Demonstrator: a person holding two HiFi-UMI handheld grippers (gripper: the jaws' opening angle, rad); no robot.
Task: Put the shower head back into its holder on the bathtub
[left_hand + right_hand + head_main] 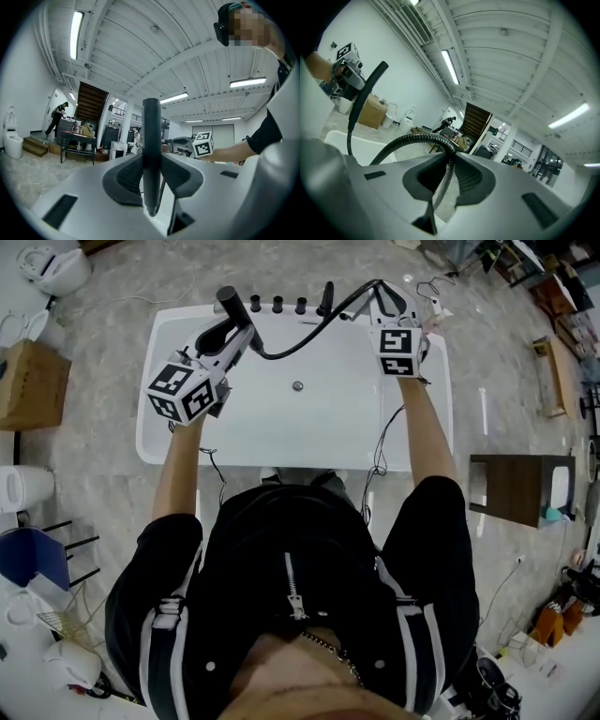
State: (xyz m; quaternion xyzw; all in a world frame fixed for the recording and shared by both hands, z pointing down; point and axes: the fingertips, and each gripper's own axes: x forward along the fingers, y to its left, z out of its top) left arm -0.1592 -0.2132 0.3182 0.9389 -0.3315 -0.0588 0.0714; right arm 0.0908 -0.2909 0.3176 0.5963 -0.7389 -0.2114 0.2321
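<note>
Left tool (241, 332): closed tight on the handle of the black shower head (230, 302) | Right tool (367, 307): closed on the black hose (302, 337) | Shower head: up in the air over the far edge of the white bathtub (150, 432), near the row of black taps (277, 305) | Hose: hangs in a curve between the two tools

Right tool (377, 304) hides far end of hose (309, 337)
</note>
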